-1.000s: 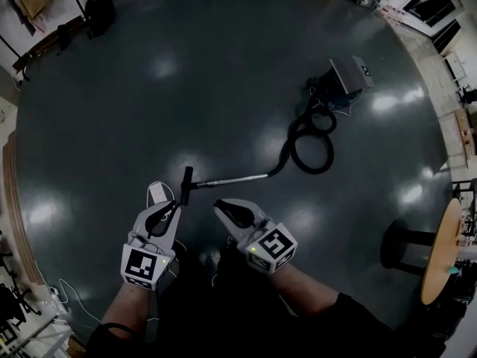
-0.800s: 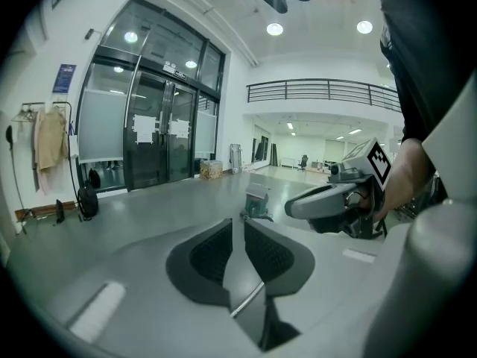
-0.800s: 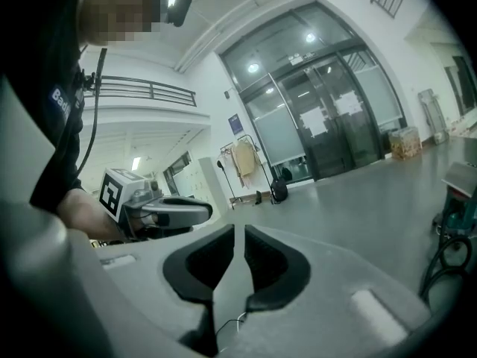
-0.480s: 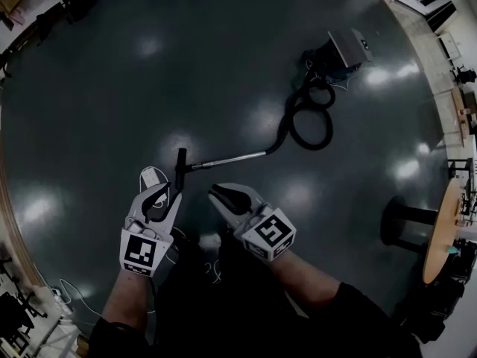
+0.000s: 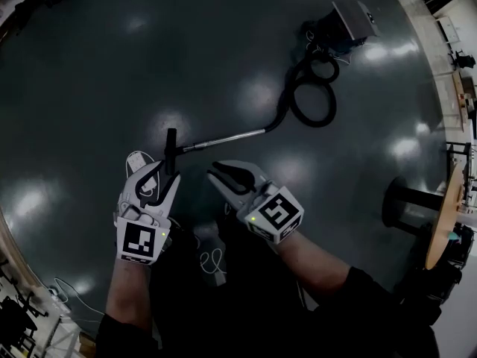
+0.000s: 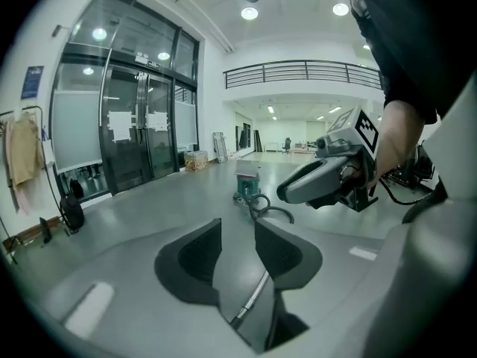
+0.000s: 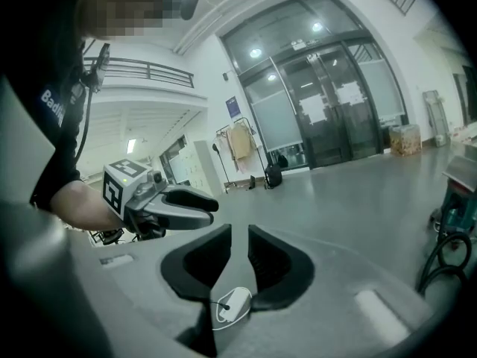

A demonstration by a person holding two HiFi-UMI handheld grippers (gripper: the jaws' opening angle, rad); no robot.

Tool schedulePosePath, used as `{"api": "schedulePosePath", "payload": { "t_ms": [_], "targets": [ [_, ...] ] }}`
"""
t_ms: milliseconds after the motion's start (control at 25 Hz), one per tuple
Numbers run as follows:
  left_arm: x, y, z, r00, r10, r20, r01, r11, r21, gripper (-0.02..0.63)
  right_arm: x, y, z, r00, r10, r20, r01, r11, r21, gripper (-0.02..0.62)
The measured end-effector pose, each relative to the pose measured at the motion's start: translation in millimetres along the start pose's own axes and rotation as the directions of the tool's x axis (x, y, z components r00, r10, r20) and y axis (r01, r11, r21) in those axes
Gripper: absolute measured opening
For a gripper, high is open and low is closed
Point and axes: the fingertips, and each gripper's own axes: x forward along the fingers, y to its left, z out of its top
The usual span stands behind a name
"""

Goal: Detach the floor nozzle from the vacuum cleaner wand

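Note:
The black floor nozzle (image 5: pixel 171 151) lies on the dark floor, joined to the silver wand (image 5: pixel 223 139). The wand runs right to a looped black hose (image 5: pixel 309 95) and the vacuum body (image 5: pixel 350 17). My left gripper (image 5: pixel 153 181) hovers just below the nozzle, its jaws opening with nothing between them. In the left gripper view (image 6: pixel 238 233) the wand (image 6: pixel 253 300) shows through the gap. My right gripper (image 5: pixel 223 174) hangs below the wand, its jaws also opening and empty. The right gripper view (image 7: pixel 240 241) looks down on a small white device (image 7: pixel 231 304).
A small white device (image 5: pixel 138 159) lies on the floor left of the nozzle. A round wooden table (image 5: pixel 440 230) on a black pedestal stands at the right edge. A white cable (image 5: pixel 212 259) trails by the person's feet. Glass doors (image 6: pixel 141 133) line the far wall.
Both grippers have sunk toward the floor and closer to the nozzle and wand. The jaws of both have spread a little.

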Motion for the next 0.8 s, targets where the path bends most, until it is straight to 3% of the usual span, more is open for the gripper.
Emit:
{"api": "schedulePosePath", "payload": {
  "t_ms": [200,480,800],
  "targets": [
    [30,6,-41,1.000,0.024,0.009,-0.025,0.999,0.042,0.161,30,-35,-47,1.000,-0.022,-0.002,0.022,1.000,0.004,0.081],
    [71,8,-127,0.999,0.023,-0.031,-0.021,0.998,0.051,0.183,80,-66,-129,1.000,0.010,-0.017,-0.010,0.999,-0.038,0.121],
    [131,-4,-240,0.991,-0.061,-0.121,0.072,0.993,0.089,0.202,132,-98,-226,0.997,0.034,-0.063,-0.036,0.999,-0.030,0.173]
  ]
}}
